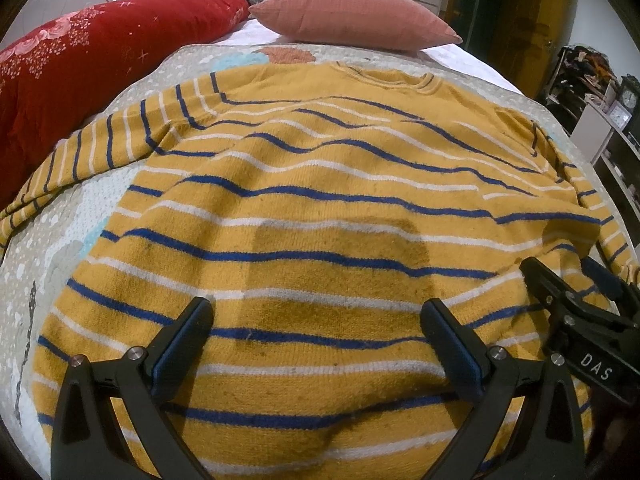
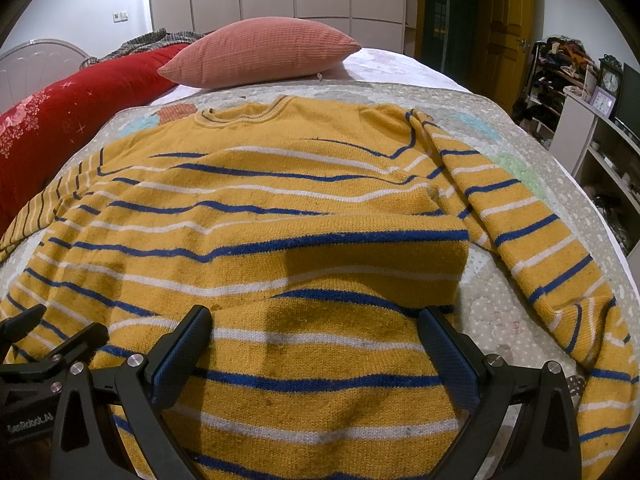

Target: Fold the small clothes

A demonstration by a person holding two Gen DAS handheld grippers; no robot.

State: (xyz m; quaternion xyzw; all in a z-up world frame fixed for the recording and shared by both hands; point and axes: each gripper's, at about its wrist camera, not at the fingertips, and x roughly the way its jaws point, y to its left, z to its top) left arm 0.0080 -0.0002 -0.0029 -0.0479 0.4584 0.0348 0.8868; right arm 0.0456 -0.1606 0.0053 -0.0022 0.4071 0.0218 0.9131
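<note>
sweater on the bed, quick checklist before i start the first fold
1. Sweater spread out on the quilt: ok.
2. Body smooth: not ok, ripples run across the stripes.
3. Right sleeve laid out and reachable: ok, angled down beside the body.
4. Left sleeve laid out: ok, stretched toward the red blanket.
5. Left gripper and right gripper fingers open, holding nothing: ok.
6. Pink pillow apart from the collar: ok.
</note>
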